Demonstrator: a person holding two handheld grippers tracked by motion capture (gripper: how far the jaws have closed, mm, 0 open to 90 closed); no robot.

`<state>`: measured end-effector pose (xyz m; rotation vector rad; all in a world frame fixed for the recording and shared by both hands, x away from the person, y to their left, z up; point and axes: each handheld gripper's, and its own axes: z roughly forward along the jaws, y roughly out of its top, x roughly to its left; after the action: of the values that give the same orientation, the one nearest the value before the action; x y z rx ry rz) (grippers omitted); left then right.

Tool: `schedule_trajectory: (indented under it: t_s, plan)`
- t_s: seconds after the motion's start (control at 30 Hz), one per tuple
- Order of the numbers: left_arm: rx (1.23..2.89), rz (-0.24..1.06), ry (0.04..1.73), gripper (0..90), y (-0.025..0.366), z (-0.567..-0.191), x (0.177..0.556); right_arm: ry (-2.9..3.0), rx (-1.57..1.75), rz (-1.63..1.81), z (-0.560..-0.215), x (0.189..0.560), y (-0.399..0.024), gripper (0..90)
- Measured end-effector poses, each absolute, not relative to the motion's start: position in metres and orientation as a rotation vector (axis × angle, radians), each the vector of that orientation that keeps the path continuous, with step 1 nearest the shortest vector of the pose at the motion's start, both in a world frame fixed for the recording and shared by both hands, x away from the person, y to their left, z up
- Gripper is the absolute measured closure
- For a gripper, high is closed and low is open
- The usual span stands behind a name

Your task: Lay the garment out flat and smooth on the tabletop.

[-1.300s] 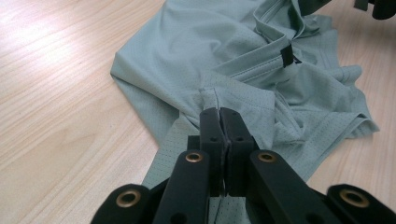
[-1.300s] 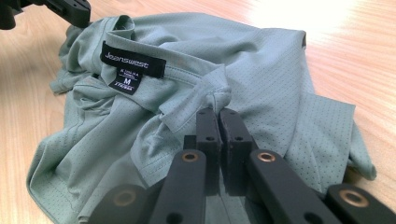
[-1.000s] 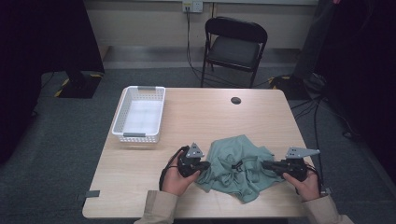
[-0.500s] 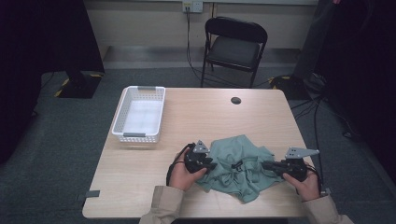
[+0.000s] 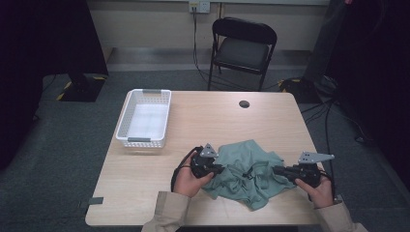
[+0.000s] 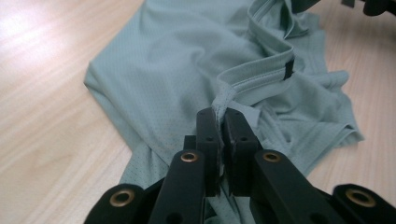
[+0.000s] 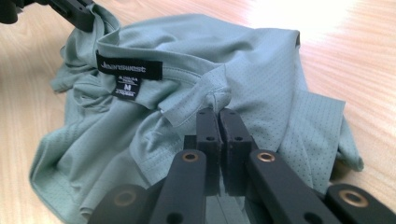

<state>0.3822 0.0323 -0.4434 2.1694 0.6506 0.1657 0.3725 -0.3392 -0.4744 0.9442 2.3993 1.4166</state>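
Soft, light green shirt is lying crumpled on the table's near edge; left gripper and right gripper are each pinching its limp collar hem, the surest hold

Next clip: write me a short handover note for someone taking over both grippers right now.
Left gripper: jaws have just closed again, now shut on the neckline hem of the green T-shirt.
Right gripper: shut on a fold of the shirt near its collar.
The shirt lies crumpled on the table near the front edge; the white basket sits at the far left, with nothing in it.
Done: both grips taken.
Left: probably lifting, spreading or folding the shirt.
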Motion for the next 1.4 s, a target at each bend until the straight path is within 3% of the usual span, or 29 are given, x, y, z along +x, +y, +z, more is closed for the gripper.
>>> schedule_trajectory:
  t_s: [0.6,1.4]
  plan:
    - [2.108,0.298,0.66,86.2,0.047,-0.394,0.39,2.434,0.877,1.423,-0.416,0.389,-0.345,87.9]
    - [2.063,0.389,0.677,86.1,0.049,-0.341,0.418,2.391,0.905,1.49,-0.367,0.429,-0.343,87.9]
